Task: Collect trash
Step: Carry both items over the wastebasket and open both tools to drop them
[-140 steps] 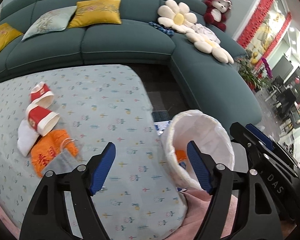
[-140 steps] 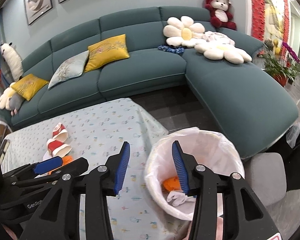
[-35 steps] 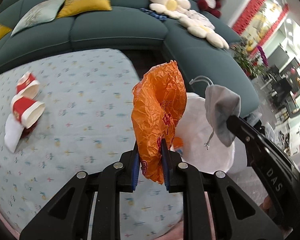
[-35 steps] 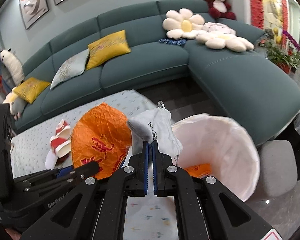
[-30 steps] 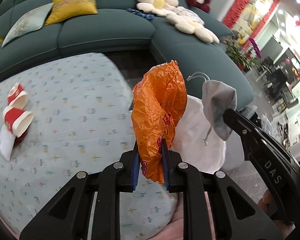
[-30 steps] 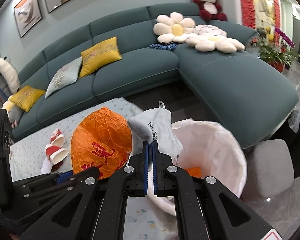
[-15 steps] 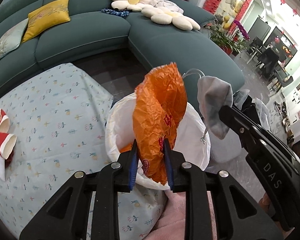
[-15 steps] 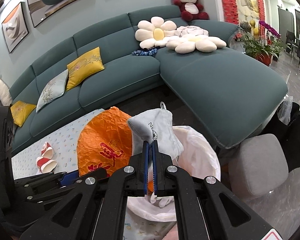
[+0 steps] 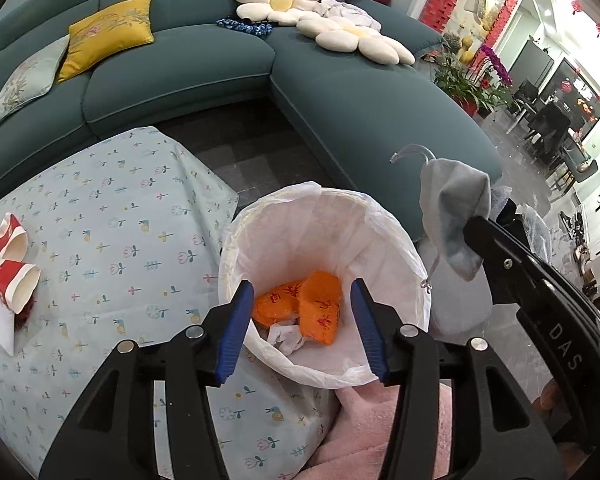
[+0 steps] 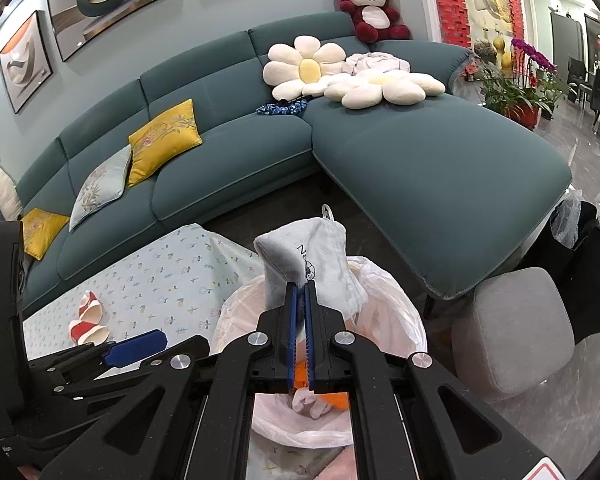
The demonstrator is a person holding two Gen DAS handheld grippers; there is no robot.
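Risks, as we judge them. The bin (image 9: 384,236), a white-lined pail at the bench's (image 9: 112,220) corner, could tip if a hand-held gripper catches its loose liner. The grey pouch (image 10: 320,264), poised over the rim at 12 o'clock, could drape over the edge or slide to the floor if let go too far out. Its cord (image 9: 412,152) might snag the pads.

Items, largest first.
- Bin: upright, liner crinkled, holding two orange wrappers (image 9: 320,308) and white scraps.
- Pouch: soft fleece, printed, clamped by the right hand-held gripper (image 10: 300,312), whose jaws are clenched on it.
- Paper cups (image 9: 14,276): red-and-white, crushed, on the bench at 9 o'clock from the bin, well apart from it.
- Left hand-held gripper (image 9: 302,328): jaws opening, nothing between them, over the bin mouth.
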